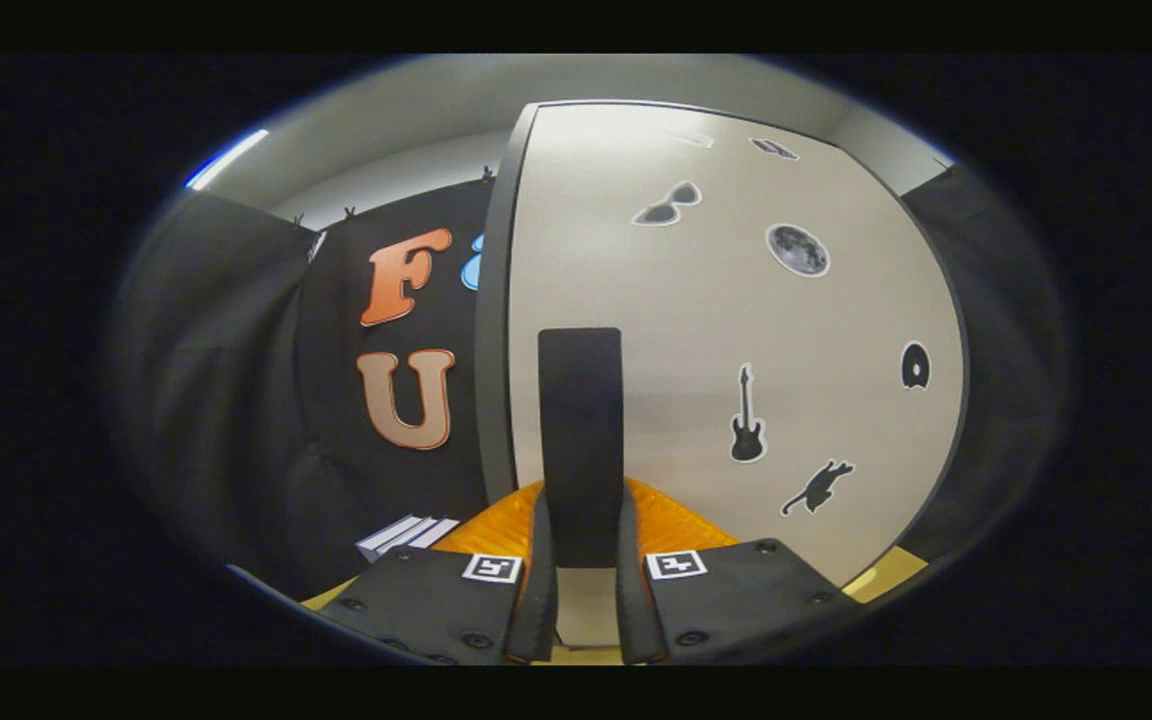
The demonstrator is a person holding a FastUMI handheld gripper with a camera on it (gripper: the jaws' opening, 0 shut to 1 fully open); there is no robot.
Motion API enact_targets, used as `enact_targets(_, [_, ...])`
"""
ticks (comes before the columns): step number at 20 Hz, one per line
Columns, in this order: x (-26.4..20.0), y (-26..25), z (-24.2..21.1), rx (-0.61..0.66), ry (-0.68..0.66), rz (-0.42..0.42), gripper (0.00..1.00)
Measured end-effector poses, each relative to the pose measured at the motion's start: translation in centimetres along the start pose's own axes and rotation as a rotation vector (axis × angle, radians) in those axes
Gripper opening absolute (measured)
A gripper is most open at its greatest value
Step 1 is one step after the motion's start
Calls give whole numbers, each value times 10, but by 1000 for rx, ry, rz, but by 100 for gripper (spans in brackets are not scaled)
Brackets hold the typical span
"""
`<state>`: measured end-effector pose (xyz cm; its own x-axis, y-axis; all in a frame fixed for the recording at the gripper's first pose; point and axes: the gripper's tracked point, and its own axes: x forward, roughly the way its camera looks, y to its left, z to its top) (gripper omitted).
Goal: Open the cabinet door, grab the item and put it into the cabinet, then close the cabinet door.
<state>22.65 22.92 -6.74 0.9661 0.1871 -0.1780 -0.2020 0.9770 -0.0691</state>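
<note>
A pale cabinet door (696, 330) stands upright right in front of me, dotted with small dark stickers such as a guitar (747, 415) and a moon (797, 249). Its black vertical handle (581, 400) rises from between my fingers. My gripper (582, 497) is shut on the lower part of that handle, one finger pressing each side. A grey band (493, 330) runs along the door's left edge; I cannot tell whether the door is fully closed or slightly ajar.
A white ribbed object (406, 534) lies low to the left of the fingers, on the yellowish tabletop (891, 570) that also shows at the cabinet's lower right. Black cloth walls hang to the left and right of the cabinet.
</note>
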Motion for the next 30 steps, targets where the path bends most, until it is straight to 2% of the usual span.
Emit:
enact_targets(3, [-17, 4, 1, 30, 12, 53, 32])
enact_targets(7, [-69, -8, 4, 29, 8, 89, 32])
enact_targets(16, [-175, -55, 10, 67, -7, 104, 32])
enact_targets(30, [-266, -141, 14, 107, -39, 106, 31])
